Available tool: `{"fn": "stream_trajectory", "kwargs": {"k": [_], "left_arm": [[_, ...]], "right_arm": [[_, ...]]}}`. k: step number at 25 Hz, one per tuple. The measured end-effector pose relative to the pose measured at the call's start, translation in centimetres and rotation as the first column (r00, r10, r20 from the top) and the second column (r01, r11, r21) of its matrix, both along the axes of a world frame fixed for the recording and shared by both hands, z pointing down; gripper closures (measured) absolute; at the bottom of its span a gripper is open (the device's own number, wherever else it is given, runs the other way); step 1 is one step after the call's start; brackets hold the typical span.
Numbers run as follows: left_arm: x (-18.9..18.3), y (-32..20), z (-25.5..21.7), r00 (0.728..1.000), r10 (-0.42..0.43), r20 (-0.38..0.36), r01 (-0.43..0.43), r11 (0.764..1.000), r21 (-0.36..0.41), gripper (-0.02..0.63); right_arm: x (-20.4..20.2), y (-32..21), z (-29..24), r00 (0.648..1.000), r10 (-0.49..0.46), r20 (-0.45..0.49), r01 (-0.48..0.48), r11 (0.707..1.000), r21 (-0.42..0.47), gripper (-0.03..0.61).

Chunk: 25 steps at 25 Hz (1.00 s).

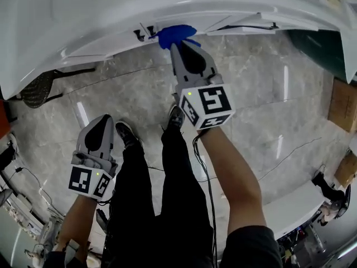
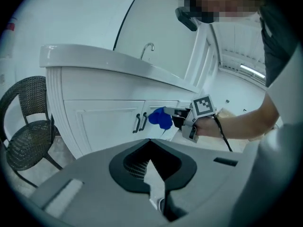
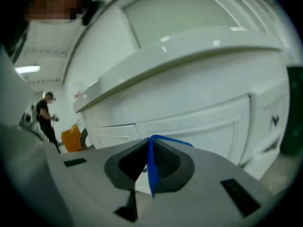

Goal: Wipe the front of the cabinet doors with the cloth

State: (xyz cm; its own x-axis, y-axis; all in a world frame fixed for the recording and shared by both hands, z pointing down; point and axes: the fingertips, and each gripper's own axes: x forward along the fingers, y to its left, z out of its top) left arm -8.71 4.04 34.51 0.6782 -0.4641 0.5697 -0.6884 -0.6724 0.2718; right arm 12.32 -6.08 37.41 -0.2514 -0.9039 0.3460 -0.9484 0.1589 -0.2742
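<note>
The blue cloth [image 1: 176,34] is bunched against the white cabinet door [image 1: 89,43], just right of two black handles [image 1: 143,34]. My right gripper [image 1: 174,43] is shut on it, and in the right gripper view a strip of the cloth [image 3: 151,167] is pinched between the jaws in front of a door panel [image 3: 199,124]. My left gripper [image 1: 102,118] hangs lower left, away from the cabinet, shut on nothing. In the left gripper view, the closed left gripper [image 2: 150,141] faces the doors [image 2: 102,122], the cloth [image 2: 160,118] and the right gripper [image 2: 176,117].
A dark wicker chair [image 2: 23,136] stands at the cabinet's left end [image 1: 39,88]. The white countertop [image 2: 118,63] with a tap [image 2: 147,48] overhangs the doors. Cardboard boxes [image 1: 341,105] lie at the right. A person [image 3: 45,115] stands far off. Grey tile floor [image 1: 262,94] lies below.
</note>
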Motion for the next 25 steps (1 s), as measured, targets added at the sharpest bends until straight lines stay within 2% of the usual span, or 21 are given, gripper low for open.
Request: {"fn": "stream_trajectory", "kwargs": {"k": [1,2,3,4,5,6,7,8,11,13,14,19,21,25], "left_arm": [[0.3,0.3,-0.1,1.000,0.006,-0.001,-0.006,1.000,0.000,0.615],[0.6,0.5,0.0,1.000,0.011,-0.001,-0.011,1.000,-0.001,0.615],[0.8,0.8,0.1,1.000,0.014,0.000,-0.014,1.000,-0.003,0.615],[1.0,1.1,0.3,1.000,0.016,0.002,-0.016,1.000,-0.007,0.615],[1.1,1.3,0.6,1.000,0.017,0.004,-0.017,1.000,-0.011,0.615],[1.1,1.5,0.9,1.000,0.016,0.006,-0.016,1.000,-0.016,0.615],[1.2,1.8,1.1,1.000,0.015,0.008,-0.015,1.000,-0.022,0.615],[1.2,2.0,1.4,1.000,0.014,0.010,-0.013,1.000,-0.026,0.615],[1.3,2.2,1.7,1.000,0.012,0.018,-0.011,0.999,-0.030,0.615],[1.6,2.2,1.8,1.000,0.014,0.021,-0.014,0.999,-0.030,0.615],[1.9,2.2,1.8,1.000,0.017,0.023,-0.016,0.999,-0.028,0.615],[4.2,2.6,1.6,0.999,0.040,0.026,-0.039,0.999,-0.025,0.615],[5.4,2.8,1.6,0.998,0.054,0.027,-0.053,0.998,-0.027,0.615],[7.9,3.3,1.5,0.996,0.087,0.026,-0.086,0.996,-0.036,0.615]], "right_arm": [[-0.9,-0.4,-1.5,0.989,-0.069,-0.127,0.074,0.997,0.032,0.549],[-2.0,-0.8,-2.5,0.953,-0.133,-0.272,0.152,0.987,0.050,0.549],[-3.3,-1.2,-3.0,0.889,-0.174,-0.424,0.223,0.972,0.069,0.549],[-4.6,-1.7,-3.1,0.800,-0.188,-0.569,0.291,0.952,0.094,0.549],[-5.8,-2.1,-2.8,0.697,-0.191,-0.691,0.357,0.928,0.104,0.549],[-6.8,-2.3,-2.0,0.600,-0.195,-0.776,0.416,0.904,0.094,0.549],[-7.4,-2.6,-1.1,0.527,-0.204,-0.825,0.458,0.886,0.074,0.549],[-7.7,-2.7,-0.2,0.480,-0.213,-0.851,0.483,0.874,0.054,0.549],[-6.3,-3.2,1.6,0.397,-0.209,-0.893,0.493,0.870,0.015,0.549],[-4.1,-3.6,2.1,0.358,-0.191,-0.914,0.468,0.884,-0.001,0.549],[-2.8,-3.8,2.2,0.351,-0.182,-0.918,0.448,0.894,-0.006,0.549],[4.0,-3.3,2.3,0.359,-0.143,-0.922,0.344,0.939,-0.012,0.549],[7.0,-2.9,2.3,0.374,-0.120,-0.920,0.289,0.957,-0.007,0.549],[13.8,-2.3,1.6,0.427,-0.048,-0.903,0.157,0.987,0.022,0.549]]}}
